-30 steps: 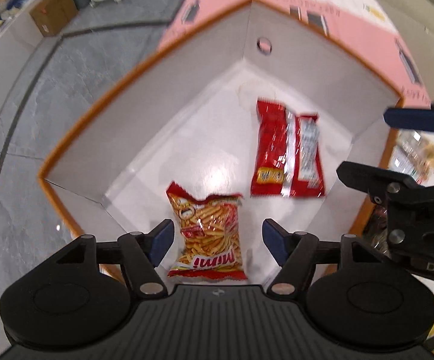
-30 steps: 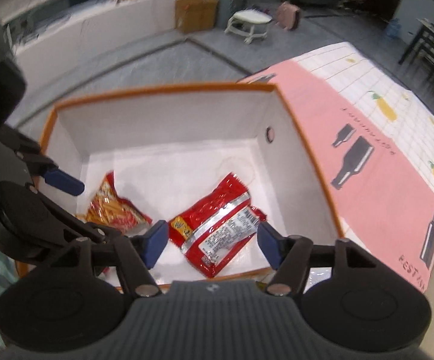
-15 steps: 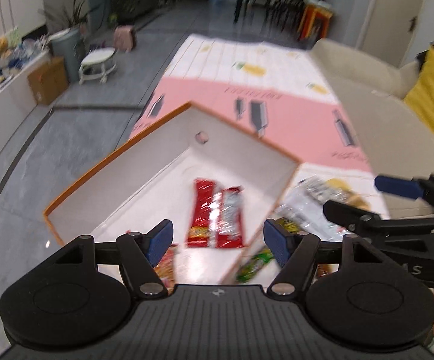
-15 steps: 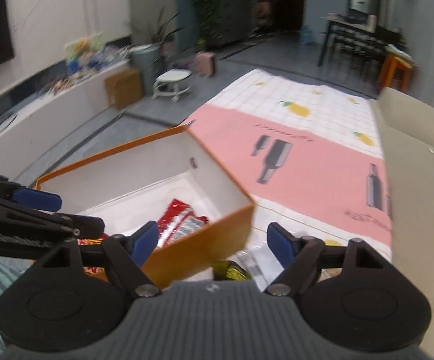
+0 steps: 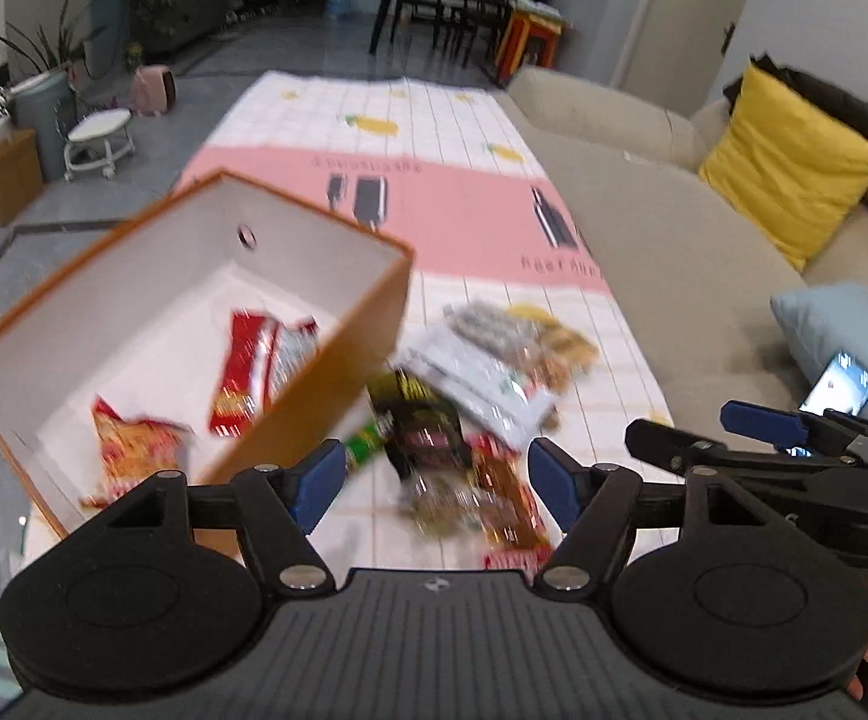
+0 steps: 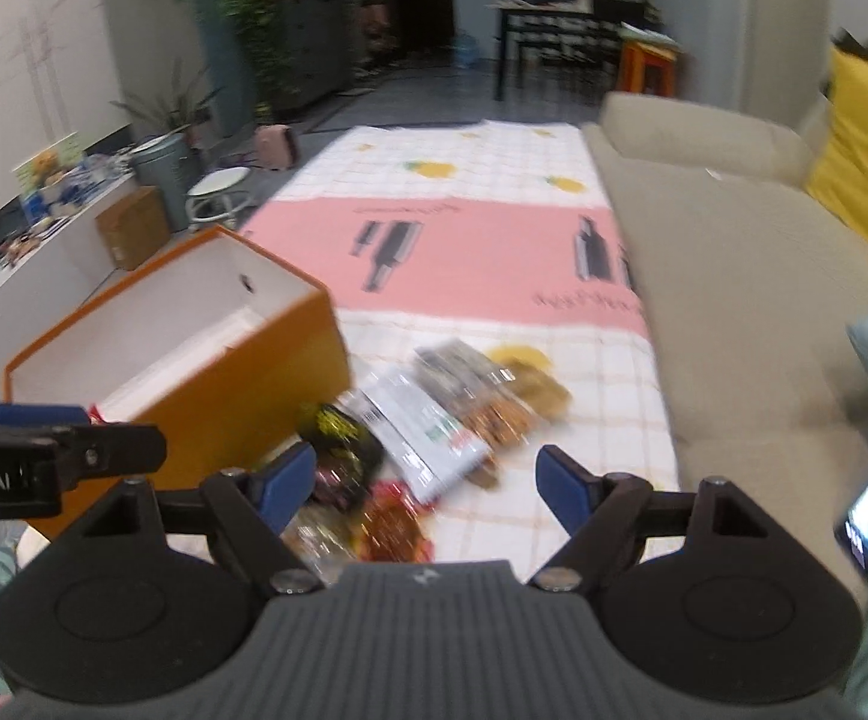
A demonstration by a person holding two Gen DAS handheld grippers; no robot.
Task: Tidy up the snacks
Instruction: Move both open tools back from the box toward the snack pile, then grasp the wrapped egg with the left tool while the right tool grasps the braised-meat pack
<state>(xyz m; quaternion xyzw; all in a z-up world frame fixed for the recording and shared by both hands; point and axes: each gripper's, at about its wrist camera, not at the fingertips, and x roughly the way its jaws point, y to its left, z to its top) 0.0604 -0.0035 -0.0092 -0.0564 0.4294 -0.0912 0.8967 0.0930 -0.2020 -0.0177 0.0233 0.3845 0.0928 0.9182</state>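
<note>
An orange box (image 5: pixel 320 378) with a white inside stands on the mat at the left. In it lie a red packet (image 5: pixel 257 366) and an orange-red bag of stick snacks (image 5: pixel 134 450). Right of the box is a loose pile of snacks: a black packet (image 5: pixel 416 414), a white packet (image 5: pixel 482 378) and red-brown packets (image 5: pixel 497 498). My left gripper (image 5: pixel 434 480) hovers open above the pile's near end, holding nothing. My right gripper (image 6: pixel 425 483) is also open and empty over the same pile (image 6: pixel 428 420). In the left wrist view the right gripper (image 5: pixel 710 432) sits at the right, clear of the snacks.
The pink and white checked mat (image 5: pixel 452 228) runs away from me. A beige sofa (image 5: pixel 674 276) borders it on the right, with a yellow cushion (image 5: pixel 794 162) and a lit phone (image 5: pixel 836 384). A stool (image 5: pixel 101 138) and a cardboard box (image 5: pixel 2 180) stand on the floor far left.
Both views have swung up and to the right, from looking down into the box to the snack pile beside it. The right jaws have spread wider.
</note>
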